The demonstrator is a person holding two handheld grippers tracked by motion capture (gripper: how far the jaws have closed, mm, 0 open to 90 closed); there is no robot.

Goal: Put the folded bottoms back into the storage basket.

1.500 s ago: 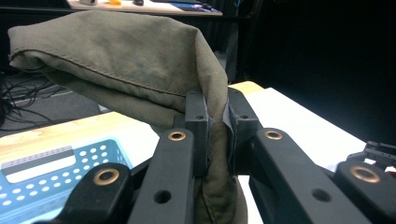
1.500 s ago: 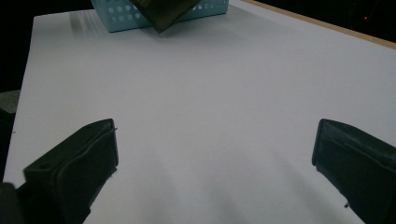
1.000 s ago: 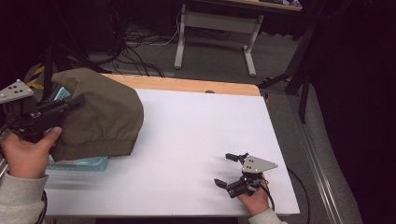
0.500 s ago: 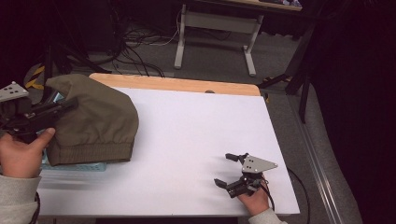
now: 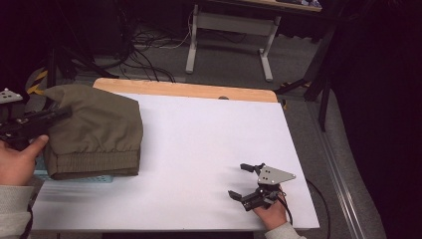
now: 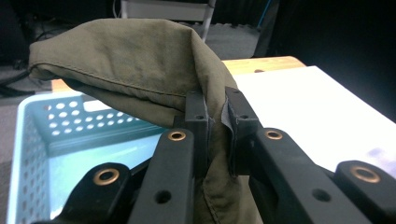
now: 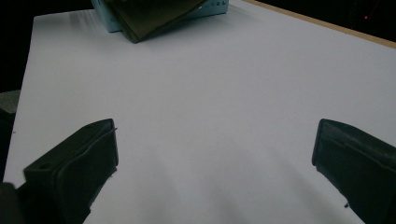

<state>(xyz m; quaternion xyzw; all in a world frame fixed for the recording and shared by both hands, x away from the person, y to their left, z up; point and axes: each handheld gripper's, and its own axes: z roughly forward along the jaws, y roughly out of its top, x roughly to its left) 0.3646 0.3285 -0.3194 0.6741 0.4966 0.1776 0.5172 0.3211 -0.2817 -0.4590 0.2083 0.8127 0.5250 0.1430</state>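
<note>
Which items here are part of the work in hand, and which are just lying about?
In use:
olive garment, pinched in the left tool
light blue basket beneath it

Lying about:
right tool, open, idle on the white table
floor cables

The left tongs, clamped on a fold of the olive garment, have shifted toward 8 o'clock in the high view, closer to the tabletop's left edge. The garment has travelled with them: its bulk has moved left and flattened, and its ribbed hem now faces 6 o'clock. Less of the light-blue basket shows beneath the garment at its lower edge than before.
</note>
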